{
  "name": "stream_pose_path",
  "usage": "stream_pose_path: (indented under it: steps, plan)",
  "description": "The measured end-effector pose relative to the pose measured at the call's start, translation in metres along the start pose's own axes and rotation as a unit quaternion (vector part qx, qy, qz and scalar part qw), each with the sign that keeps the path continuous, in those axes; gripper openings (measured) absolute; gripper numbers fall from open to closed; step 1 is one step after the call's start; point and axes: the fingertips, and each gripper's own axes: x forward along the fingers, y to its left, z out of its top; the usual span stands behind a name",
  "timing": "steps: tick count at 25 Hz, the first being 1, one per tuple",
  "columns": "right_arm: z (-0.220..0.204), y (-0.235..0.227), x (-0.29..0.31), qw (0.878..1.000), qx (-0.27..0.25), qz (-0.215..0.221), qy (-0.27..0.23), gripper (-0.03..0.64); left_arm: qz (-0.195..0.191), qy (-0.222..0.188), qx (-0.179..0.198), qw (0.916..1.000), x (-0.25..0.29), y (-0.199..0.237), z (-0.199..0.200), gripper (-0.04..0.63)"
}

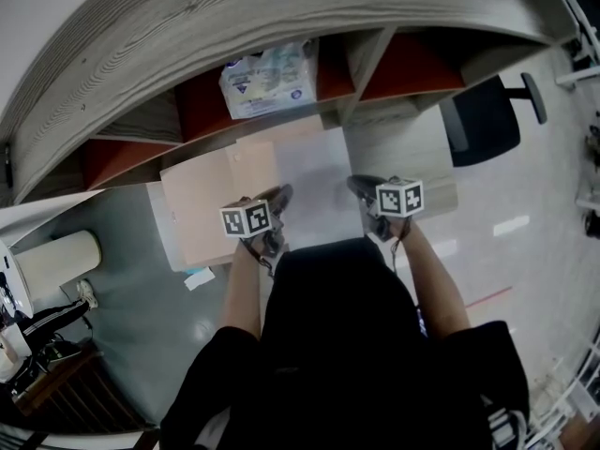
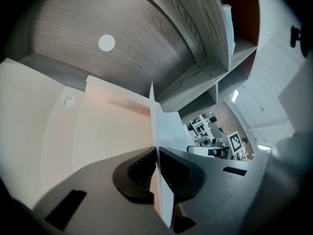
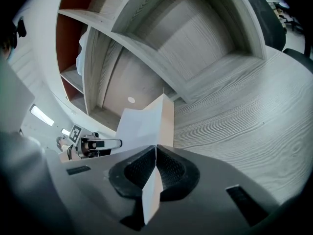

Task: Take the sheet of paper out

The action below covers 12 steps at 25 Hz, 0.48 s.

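Grey wood-grain desk (image 1: 398, 148) under a cubby shelf unit (image 1: 187, 36) with red back panels; a wrapped pack (image 1: 270, 81) sits in one cubby. A peach folder (image 1: 202, 204) lies open on the desk. The white sheet of paper (image 1: 317, 181) lies at its right side, between the two tools.

Left gripper (image 2: 156, 169): jaws pressed together on the sheet's left edge. A peach layer shows beside the white there; cannot tell whether the folder is caught too. Right gripper (image 3: 155, 168): jaws pinching the right edge.

Step in hand, judged: the lift-out. Raise both edges together with the sheet lightly taut and no wrist twist. Check that the folder does not rise with it. Risk: a crease or tear at the pads if the hands diverge.
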Motion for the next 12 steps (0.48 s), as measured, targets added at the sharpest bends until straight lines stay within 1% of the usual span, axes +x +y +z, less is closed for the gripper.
stream_pose_path:
  steps: [4,8,12]
  plan:
    - [0.007,0.007,-0.003,1.000,0.006,-0.004,-0.018,0.020,-0.004,0.002,0.005,1.0000,-0.001,-0.001,0.000,0.054]
    - [0.008,0.015,-0.004,1.000,-0.014,-0.015,-0.019,0.018,-0.007,0.004,0.015,0.9999,-0.004,-0.002,0.000,0.054]
    - [0.009,0.023,-0.007,0.999,-0.034,-0.036,-0.023,0.018,-0.012,0.004,0.027,0.9996,-0.008,-0.006,0.000,0.054]
